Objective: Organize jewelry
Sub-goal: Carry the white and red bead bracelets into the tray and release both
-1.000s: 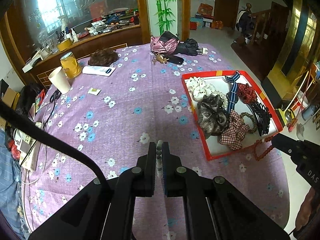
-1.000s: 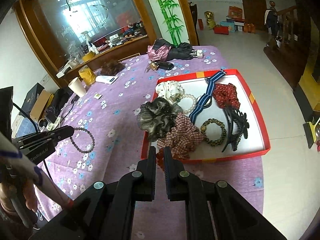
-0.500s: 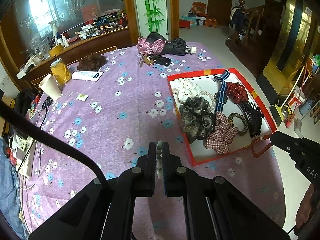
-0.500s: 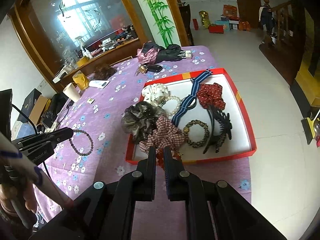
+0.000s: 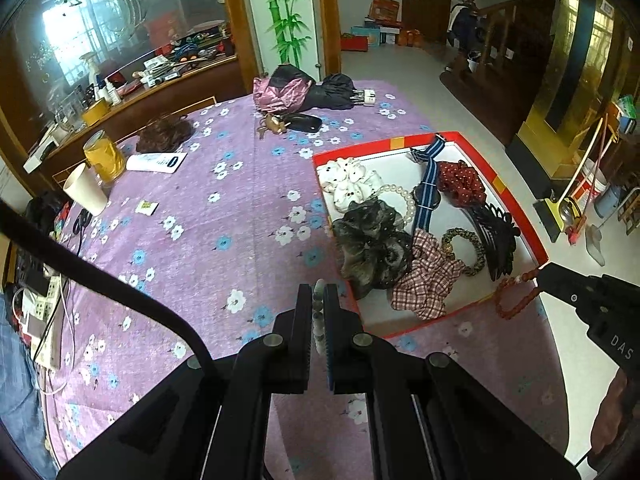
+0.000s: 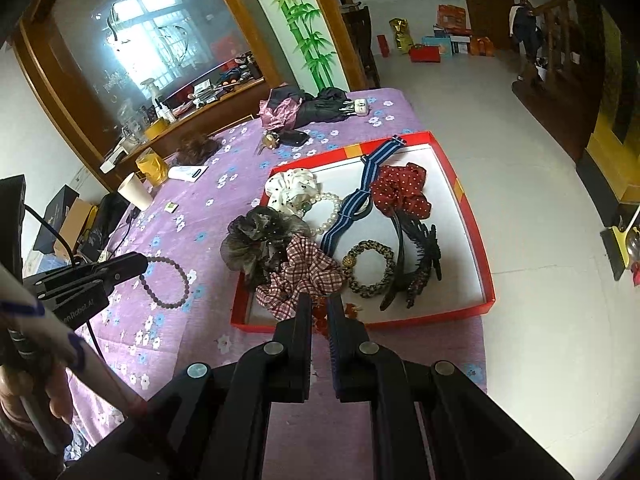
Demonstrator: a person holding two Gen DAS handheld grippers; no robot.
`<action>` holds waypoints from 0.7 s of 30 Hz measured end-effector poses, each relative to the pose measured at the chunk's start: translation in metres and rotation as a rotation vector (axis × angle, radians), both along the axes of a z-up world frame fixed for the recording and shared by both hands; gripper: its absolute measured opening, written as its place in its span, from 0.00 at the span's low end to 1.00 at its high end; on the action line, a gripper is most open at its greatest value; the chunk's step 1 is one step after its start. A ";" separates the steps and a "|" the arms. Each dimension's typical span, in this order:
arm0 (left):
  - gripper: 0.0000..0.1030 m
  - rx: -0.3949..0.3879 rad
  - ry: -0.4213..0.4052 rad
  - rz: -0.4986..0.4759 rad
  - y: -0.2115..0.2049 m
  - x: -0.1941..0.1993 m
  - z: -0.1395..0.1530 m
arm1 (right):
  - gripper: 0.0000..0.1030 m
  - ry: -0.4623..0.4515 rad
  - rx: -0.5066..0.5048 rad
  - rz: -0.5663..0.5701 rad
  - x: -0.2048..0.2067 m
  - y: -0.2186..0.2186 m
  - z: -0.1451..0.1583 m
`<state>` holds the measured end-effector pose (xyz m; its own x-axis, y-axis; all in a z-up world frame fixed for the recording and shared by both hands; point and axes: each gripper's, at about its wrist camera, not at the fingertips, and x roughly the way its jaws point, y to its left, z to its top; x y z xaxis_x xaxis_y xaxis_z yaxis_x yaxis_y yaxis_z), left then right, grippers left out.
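Note:
A red-rimmed white tray on the purple flowered tablecloth holds scrunchies, a pearl bracelet, a striped strap, a leopard hair tie and black hair clips. My left gripper is shut on a grey bead bracelet, held above the cloth left of the tray. My right gripper is shut on a red bead bracelet, which hangs at the tray's near right corner.
Folded umbrellas and keys lie at the table's far edge. A paper cup, a yellow jar and a remote stand far left. A power strip and cables lie at the left edge.
Both grippers have moved nearer the tray, each still holding its bracelet. The red bracelet now hangs at the tray's near edge.

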<state>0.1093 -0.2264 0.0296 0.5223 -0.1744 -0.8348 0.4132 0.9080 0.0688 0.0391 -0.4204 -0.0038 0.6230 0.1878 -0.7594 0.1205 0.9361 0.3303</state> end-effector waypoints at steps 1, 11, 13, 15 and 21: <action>0.05 -0.003 0.003 -0.005 -0.002 0.002 0.000 | 0.07 0.001 0.000 0.000 0.000 -0.001 0.000; 0.05 -0.085 0.058 -0.067 -0.027 0.032 0.009 | 0.07 -0.007 -0.019 0.001 0.011 -0.014 0.006; 0.05 -0.101 0.070 -0.082 -0.035 0.041 0.010 | 0.07 -0.011 -0.023 0.005 0.015 -0.015 0.007; 0.05 -0.122 0.084 -0.095 -0.043 0.053 0.012 | 0.07 -0.014 -0.025 0.012 0.019 -0.016 0.009; 0.05 -0.146 0.101 -0.124 -0.070 0.090 0.014 | 0.07 -0.013 -0.036 0.037 0.041 -0.018 0.010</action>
